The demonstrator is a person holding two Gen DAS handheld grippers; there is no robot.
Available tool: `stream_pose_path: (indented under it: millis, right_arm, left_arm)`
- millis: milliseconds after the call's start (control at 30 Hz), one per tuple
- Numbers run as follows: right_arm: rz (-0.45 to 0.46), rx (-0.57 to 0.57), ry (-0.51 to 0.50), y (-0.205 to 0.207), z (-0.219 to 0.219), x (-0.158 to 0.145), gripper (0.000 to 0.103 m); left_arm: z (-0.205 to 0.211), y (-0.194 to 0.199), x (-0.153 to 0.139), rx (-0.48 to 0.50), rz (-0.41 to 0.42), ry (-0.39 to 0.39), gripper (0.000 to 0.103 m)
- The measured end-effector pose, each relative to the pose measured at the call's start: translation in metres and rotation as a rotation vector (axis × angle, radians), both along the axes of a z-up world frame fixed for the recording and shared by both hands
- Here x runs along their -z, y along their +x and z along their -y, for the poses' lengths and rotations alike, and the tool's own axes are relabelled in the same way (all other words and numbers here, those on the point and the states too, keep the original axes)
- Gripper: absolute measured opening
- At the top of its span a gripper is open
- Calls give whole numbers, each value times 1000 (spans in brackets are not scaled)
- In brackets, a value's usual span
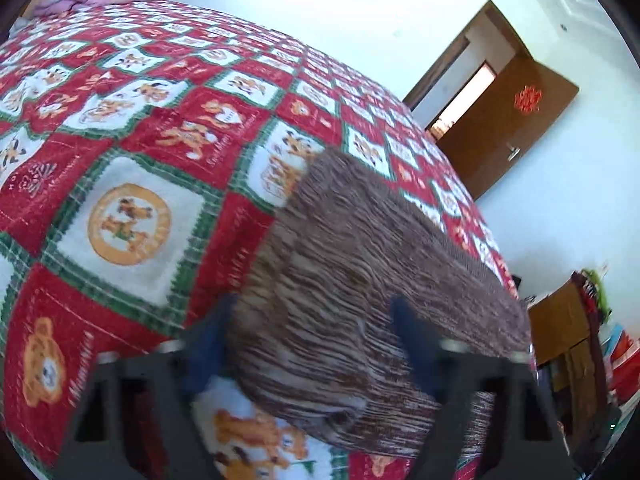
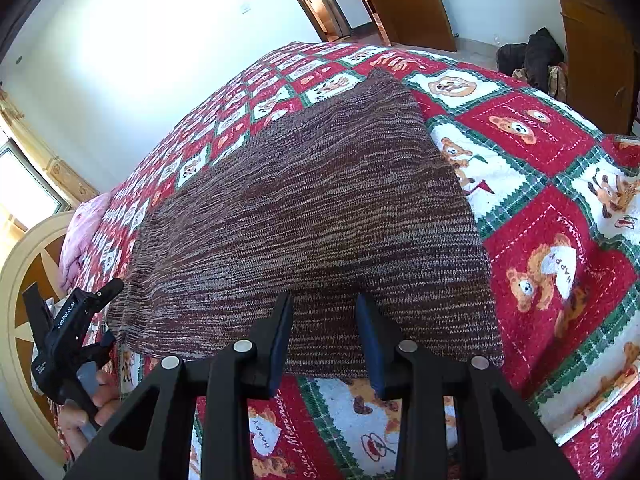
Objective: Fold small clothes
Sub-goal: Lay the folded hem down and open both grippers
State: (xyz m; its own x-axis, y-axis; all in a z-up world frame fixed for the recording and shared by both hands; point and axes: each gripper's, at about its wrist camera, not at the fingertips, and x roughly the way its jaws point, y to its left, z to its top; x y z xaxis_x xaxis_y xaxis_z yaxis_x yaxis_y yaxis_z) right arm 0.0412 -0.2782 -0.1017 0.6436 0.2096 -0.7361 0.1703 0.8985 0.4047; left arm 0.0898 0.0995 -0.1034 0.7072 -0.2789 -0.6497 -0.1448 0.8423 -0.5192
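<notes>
A brown marled knit garment (image 1: pixel 360 260) lies spread flat on a red, white and green teddy-bear quilt (image 1: pixel 132 220). The left wrist view is blurred. My left gripper (image 1: pixel 310 340) stands over the garment's near corner, jaws apart, the cloth lying flat between the fingers. In the right wrist view the garment (image 2: pixel 312 208) stretches away from me. My right gripper (image 2: pixel 326 332) hovers at its near hem with a narrow gap and unbunched cloth between the pads. The left gripper (image 2: pixel 100 316) shows at the garment's left corner, held by a hand (image 2: pixel 92 408).
The quilt (image 2: pixel 540 272) covers a bed with a round headboard (image 2: pixel 24 280) and a pink bundle (image 2: pixel 80 236) at that end. A brown door (image 1: pixel 508 128) stands open beyond the bed. Dark bags (image 2: pixel 532 60) sit on the floor by a wooden wardrobe (image 2: pixel 592 40).
</notes>
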Motion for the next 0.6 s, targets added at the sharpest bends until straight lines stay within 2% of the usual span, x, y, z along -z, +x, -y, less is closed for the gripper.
stream_pose_path:
  millis: [67, 133, 233, 333, 400, 467, 500, 533, 567, 600]
  right_arm:
    - [1, 0, 2, 0, 0, 0, 35]
    - [1, 1, 5, 0, 0, 0, 35]
    - [1, 1, 6, 0, 0, 0, 35]
    - [2, 2, 8, 0, 0, 0, 35]
    - [2, 2, 8, 0, 0, 0, 35]
    - [2, 2, 9, 0, 0, 0, 35]
    - [2, 2, 8, 0, 1, 0, 35]
    - [2, 1, 8, 0, 1, 0, 35]
    - [2, 1, 8, 0, 1, 0, 35]
    - [2, 1, 8, 0, 1, 0, 35]
  left_arm:
    - [-11, 0, 7, 0, -7, -37, 32]
    - [-21, -6, 16, 11, 3, -103, 31]
    - [-23, -16, 18, 20, 22, -126, 33]
    - [-17, -17, 16, 31, 41, -132, 49]
    - [-9, -14, 12, 33, 40, -121, 70]
    - [-1, -7, 9, 35, 37, -112, 81]
    - [2, -3, 8, 33, 32, -108, 82]
    - [2, 0, 7, 30, 31, -114, 80]
    - [2, 1, 7, 32, 39, -133, 63]
    - [0, 2, 8, 43, 42, -159, 32]
